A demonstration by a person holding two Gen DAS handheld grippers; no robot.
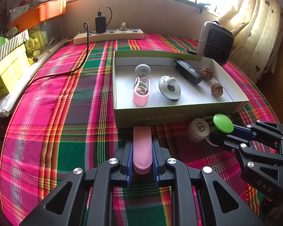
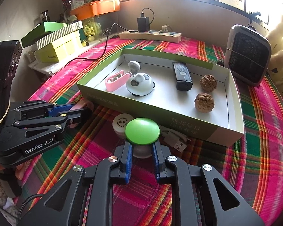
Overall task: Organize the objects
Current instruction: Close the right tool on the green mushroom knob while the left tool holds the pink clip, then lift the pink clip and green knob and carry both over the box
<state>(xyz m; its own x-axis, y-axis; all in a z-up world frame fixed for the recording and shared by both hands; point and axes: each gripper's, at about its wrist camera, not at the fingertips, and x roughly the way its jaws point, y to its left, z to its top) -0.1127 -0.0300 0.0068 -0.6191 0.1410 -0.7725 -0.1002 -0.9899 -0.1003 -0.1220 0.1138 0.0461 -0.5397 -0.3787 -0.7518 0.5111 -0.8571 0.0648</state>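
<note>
My left gripper (image 1: 142, 146) is shut on a pink oblong piece (image 1: 142, 148), just in front of the near wall of the open green-and-white box (image 1: 160, 113). My right gripper (image 2: 141, 146) is shut on a green-topped white knob (image 2: 142, 130), also in front of the box. In the box lie a pink case (image 1: 141, 92), a white round gadget (image 1: 169, 89), a grey round piece (image 1: 142, 69), a black remote (image 1: 188, 71) and two walnuts (image 1: 216, 88). A white jar (image 2: 122, 122) and a white USB cable (image 2: 174, 138) lie on the cloth by the right gripper.
The table wears a pink-and-green plaid cloth (image 1: 66, 113). A power strip (image 1: 108, 35) with a black charger and cable lies at the back. A small heater (image 1: 215, 41) stands at the back right. Yellow-green boxes (image 1: 7, 69) and an orange tray (image 1: 39, 13) sit at the left.
</note>
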